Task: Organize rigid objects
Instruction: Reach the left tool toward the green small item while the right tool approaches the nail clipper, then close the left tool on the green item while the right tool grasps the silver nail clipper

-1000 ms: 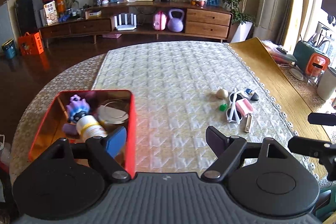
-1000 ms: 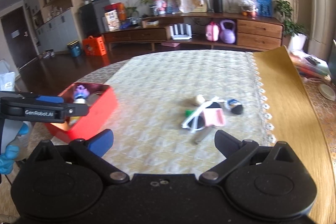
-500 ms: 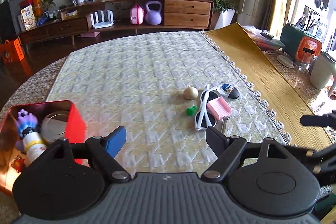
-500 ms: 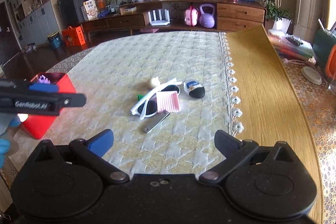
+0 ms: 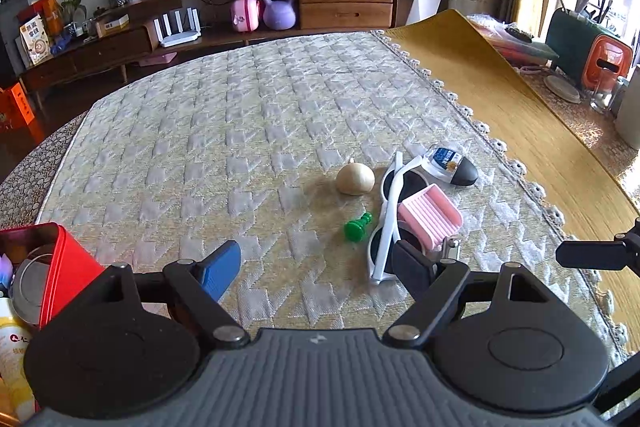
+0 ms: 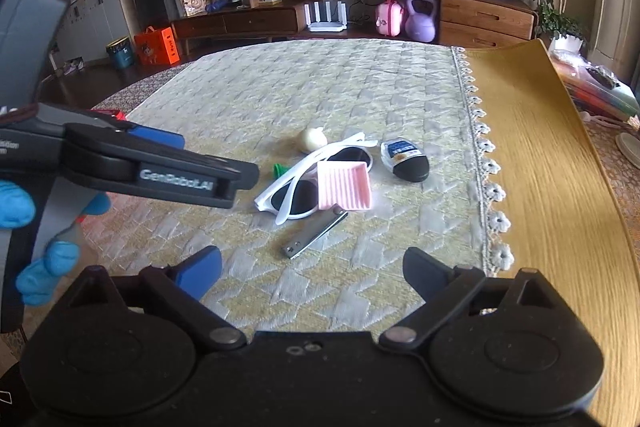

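Left gripper [image 5: 316,265] spread wide and empty, hovering low over the quilted table cover [image 5: 248,131], jaws aimed at the small clutter lying just ahead and to the right. Right gripper [image 6: 312,265] likewise gaping, holding nothing, poised nearer the lace-edged border.

Closest to the left gripper's dark finger: white sunglasses [image 5: 386,223], folded, with a pink ridged tray [image 5: 430,217] resting across them. Just left of the glasses, a green pawn-like piece [image 5: 357,227] tipped on its side; beyond it, a round beige object [image 5: 355,179], perhaps a garlic bulb. Farther right, a black-and-white oval item with a blue label [image 5: 452,165] touching the frame's far end. Nail clippers [image 6: 314,235], clearest from the right wrist, tucked under the tray's near edge.

Red tin box [image 5: 70,267] at the near left, well apart from the pile, already holding a round lid and a bottle, so likely the collecting bin. Probable next step: a pick from the heap, the loose pawn being the easiest start, since tray and glasses overlap.
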The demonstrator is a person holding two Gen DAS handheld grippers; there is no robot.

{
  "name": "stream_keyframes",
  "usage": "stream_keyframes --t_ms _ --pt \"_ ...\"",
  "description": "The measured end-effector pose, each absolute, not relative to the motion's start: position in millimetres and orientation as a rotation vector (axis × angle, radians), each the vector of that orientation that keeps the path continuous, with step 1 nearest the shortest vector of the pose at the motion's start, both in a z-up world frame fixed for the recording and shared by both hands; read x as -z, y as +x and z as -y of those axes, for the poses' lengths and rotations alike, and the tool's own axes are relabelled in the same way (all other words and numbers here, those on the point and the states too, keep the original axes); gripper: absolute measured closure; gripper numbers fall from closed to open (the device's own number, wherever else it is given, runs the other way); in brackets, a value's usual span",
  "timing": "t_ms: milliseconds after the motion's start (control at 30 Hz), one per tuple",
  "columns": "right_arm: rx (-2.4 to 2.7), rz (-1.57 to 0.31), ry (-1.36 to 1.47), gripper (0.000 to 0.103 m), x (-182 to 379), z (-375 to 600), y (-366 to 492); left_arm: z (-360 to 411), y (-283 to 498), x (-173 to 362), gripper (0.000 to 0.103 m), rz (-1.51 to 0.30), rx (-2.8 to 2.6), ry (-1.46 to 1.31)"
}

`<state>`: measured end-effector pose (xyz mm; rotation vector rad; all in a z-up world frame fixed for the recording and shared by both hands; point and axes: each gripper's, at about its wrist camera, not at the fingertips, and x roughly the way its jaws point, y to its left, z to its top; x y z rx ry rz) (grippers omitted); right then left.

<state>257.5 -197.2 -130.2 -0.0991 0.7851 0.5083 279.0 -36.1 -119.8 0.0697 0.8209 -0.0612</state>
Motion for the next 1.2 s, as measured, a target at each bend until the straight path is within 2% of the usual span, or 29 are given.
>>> stream_keyframes --t_ms 467,600,667,767,933,967,1033,1100,1200 --pt "-0.496 -0.8 -0.124 0.028 149.5 178.2 283.4 35.5 310.6 149.2 0.02 -0.83 0.088 0.093" --pt "-0.49 -0.8 -0.13 0.036 152.2 174.1 288.6 37.6 313.3 152.7 0.026 -0.824 0.111 0.089" --pt "-0.483 -0.801 -0.136 0.044 153.6 172.4 290.4 39.0 314.9 153.1 0.031 -0.818 0.125 0.087" --pt "-0.473 -0.804 -0.139 0.05 156.5 171.6 292.0 41.9 315.7 153.2 0.041 -0.809 0.148 0.081" --pt "-0.455 -0.79 -0.167 0.061 157.1 172.1 290.7 46.0 315.0 152.6 0.071 -0.807 0.207 0.05" --pt "-0.453 -0.789 -0.166 0.064 157.3 173.2 290.4 46.7 313.8 152.5 0.072 -0.804 0.21 0.051" --pt "-0.448 -0.787 -0.163 0.068 157.5 176.0 290.5 49.0 312.5 152.5 0.081 -0.8 0.217 0.054" --pt "-0.435 -0.784 -0.16 0.074 157.1 177.9 290.3 50.1 311.8 152.7 0.087 -0.805 0.219 0.052" --pt "-0.414 -0.78 -0.157 0.083 156.8 180.3 289.6 49.0 310.6 153.0 0.087 -0.811 0.212 0.043"
